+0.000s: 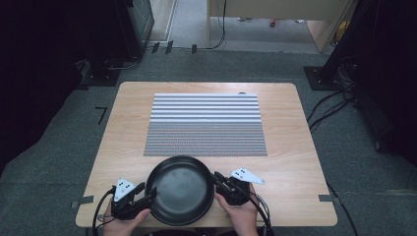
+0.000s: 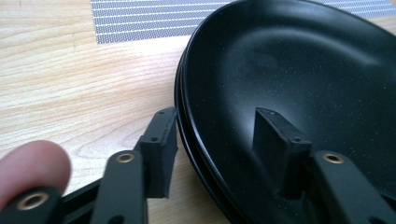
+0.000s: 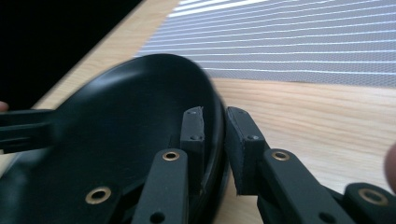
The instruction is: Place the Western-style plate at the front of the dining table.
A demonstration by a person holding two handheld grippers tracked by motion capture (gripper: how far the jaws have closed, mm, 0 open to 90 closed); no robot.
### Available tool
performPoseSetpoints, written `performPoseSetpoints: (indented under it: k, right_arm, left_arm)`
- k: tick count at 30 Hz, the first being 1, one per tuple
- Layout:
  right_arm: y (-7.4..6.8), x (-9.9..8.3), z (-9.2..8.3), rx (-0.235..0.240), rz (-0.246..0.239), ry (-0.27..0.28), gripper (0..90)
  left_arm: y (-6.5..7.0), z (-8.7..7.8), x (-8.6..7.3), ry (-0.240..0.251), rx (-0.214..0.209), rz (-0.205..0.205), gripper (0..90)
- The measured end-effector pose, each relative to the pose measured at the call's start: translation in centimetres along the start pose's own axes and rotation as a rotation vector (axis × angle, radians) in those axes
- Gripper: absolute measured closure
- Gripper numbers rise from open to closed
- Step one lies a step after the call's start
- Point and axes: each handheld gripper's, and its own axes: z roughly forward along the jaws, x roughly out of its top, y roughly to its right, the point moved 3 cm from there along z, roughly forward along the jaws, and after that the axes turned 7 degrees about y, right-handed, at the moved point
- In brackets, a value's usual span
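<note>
Black pan point(image 1: 180, 189) is set mouth-up at the table's point(image 1: 290, 167) near edge, rim pinched by right gripper point(image 1: 220, 181); left gripper point(image 1: 147, 192) straddles it, spread.

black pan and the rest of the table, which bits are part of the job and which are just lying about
Part of the job:
- black pan
- left gripper, fingers astride the pan's rim
- right gripper, fingers closed on the opposite rim

Just lying about:
- striped mat
- table
- floor cables
</note>
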Motion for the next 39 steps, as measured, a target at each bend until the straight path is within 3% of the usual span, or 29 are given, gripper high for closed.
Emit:
performPoseSetpoints:
  k: [4, 11, 16, 23, 31, 39]
  right_arm:
    - [-0.1, -0.3, -0.2, 0.015, 0.0, -0.01, 78.8]
    - [0.4, -0.5, -0.4, 0.043, 0.051, -0.027, 81.5]
    - [0.4, -0.6, -0.5, 0.038, 0.045, -0.033, 84.5]
    - [0.1, -0.7, -0.3, 0.056, 0.079, -0.049, 85.1]
    - [-0.3, -0.7, 0.1, 0.021, 0.068, -0.036, 85.1]
    - [-0.4, -0.8, 0.3, 0.02, 0.086, -0.042, 84.9]
  left_arm:
    - [-0.2, -0.1, -0.1, -0.006, 0.001, -0.004, 56.3]
    - [-0.5, -0.1, -0.1, -0.006, -0.019, -0.02, 58.2]
    - [-0.8, -0.1, -0.2, -0.012, -0.041, -0.054, 58.4]
    - [-1.0, -0.1, -0.3, -0.023, -0.065, -0.09, 57.5]
    - [-1.3, -0.2, -0.3, -0.014, -0.069, -0.124, 60.2]
    - [-1.4, -0.3, -0.2, -0.018, -0.077, -0.14, 62.5]
